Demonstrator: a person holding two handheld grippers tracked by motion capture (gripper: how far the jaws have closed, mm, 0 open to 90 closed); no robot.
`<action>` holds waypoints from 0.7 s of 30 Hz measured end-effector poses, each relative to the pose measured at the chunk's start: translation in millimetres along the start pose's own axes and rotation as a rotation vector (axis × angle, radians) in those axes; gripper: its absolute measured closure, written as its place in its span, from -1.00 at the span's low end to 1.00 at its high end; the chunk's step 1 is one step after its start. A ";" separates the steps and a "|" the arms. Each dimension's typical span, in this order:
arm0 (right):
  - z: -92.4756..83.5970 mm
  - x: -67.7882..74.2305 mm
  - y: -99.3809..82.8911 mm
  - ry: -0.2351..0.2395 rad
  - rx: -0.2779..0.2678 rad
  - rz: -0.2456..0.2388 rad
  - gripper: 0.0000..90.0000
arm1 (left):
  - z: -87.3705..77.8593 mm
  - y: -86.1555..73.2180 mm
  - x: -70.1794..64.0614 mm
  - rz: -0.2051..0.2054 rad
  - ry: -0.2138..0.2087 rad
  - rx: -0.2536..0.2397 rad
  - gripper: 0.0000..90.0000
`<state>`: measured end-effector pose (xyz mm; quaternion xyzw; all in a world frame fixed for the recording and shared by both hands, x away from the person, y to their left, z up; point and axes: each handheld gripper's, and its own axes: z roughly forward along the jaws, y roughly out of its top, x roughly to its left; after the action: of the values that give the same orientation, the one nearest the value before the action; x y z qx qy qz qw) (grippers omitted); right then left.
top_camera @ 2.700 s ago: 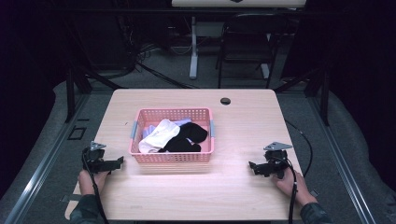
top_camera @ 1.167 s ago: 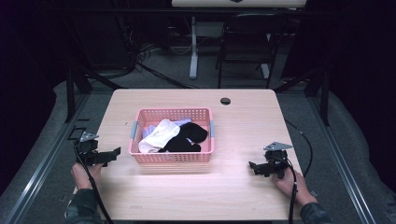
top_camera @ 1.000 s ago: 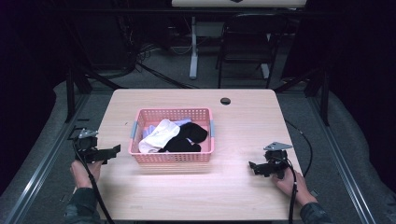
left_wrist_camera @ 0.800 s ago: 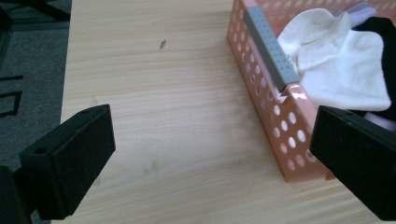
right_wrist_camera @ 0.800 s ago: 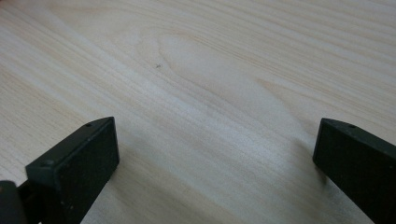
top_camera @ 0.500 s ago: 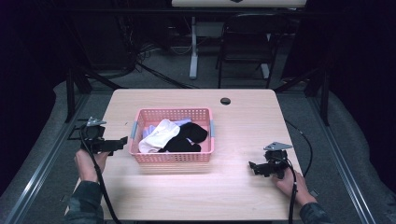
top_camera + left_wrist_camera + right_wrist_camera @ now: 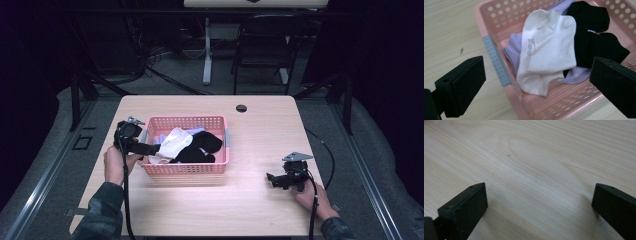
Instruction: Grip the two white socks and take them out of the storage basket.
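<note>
Here both grippers' jaws gape wide, empty, the left gripper [image 7: 150, 148] over the basket [image 7: 185, 169].

Each hand-held gripper, the left gripper [image 7: 150, 148] and the right gripper [image 7: 270, 177], is black, with two blocky rectangular jaws bearing a small screw hole near each tip. A black cable [image 7: 314, 210] trails from each; the right carries a grey three-cornered plate [image 7: 297, 156]. The person's sleeves [image 7: 102, 212] are dark and mottled.

lab/studio | dark room, floor cables [image 7: 150, 60] | lone lit wooden table [image 7: 260, 125] | chair [image 7: 262, 45]
</note>
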<state>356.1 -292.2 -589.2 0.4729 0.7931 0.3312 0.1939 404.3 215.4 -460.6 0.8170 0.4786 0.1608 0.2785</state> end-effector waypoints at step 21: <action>0.2 -0.1 -0.1 0.001 -0.003 -0.001 -1.00 | 69.8 27.5 -5.7 0.009 -0.071 0.265 -0.36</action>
<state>356.2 -292.2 -589.4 0.4723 0.7929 0.3324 0.1945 457.5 178.8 -499.1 0.8539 0.4819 0.0685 0.1842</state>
